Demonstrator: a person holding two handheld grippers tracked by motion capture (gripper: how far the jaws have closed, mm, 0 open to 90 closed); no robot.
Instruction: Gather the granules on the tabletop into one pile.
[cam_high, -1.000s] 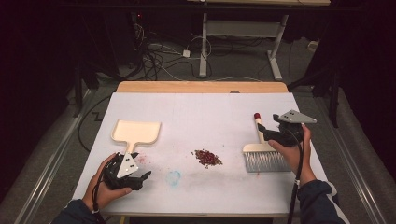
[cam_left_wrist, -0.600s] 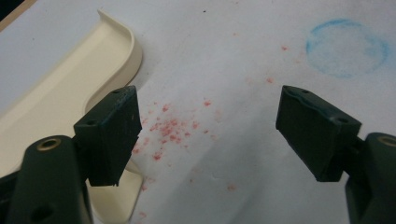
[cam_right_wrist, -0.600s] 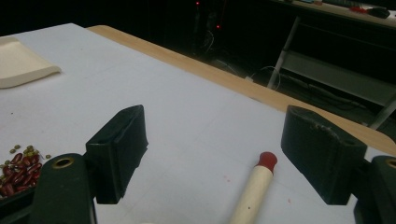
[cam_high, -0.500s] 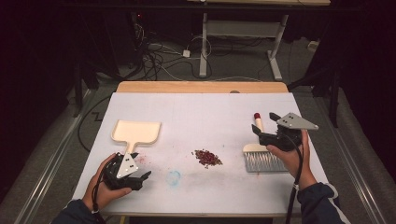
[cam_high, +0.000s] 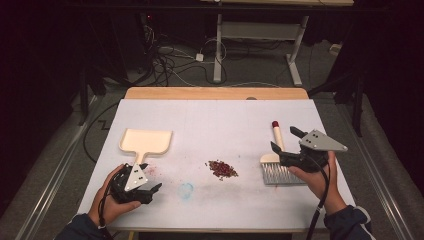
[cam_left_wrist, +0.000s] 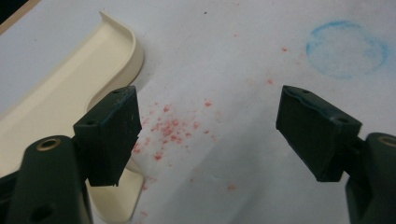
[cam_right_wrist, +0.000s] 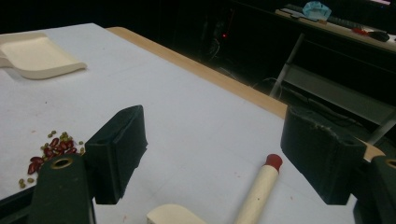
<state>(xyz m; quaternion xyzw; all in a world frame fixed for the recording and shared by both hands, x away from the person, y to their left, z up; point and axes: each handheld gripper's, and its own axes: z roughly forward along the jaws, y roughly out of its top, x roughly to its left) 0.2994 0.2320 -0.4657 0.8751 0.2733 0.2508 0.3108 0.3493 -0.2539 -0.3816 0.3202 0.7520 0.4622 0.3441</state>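
My right tool (cam_high: 286, 139) hovers with jaws just opened wide, empty, above the brush (cam_high: 278, 159) on the counter (cam_high: 225, 120). My left tool (cam_high: 150, 192), spread empty, sits beside the dustpan (cam_high: 145, 142).

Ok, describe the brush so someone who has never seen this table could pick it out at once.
Start at the white table and go to its right side, beside the right hand-held gripper. The brush lies flat there, to the right of the small pile of red beans. Unlike the cream dustpan on the left side, it has a cream handle with a red tip and a band of pale bristles at its near end.
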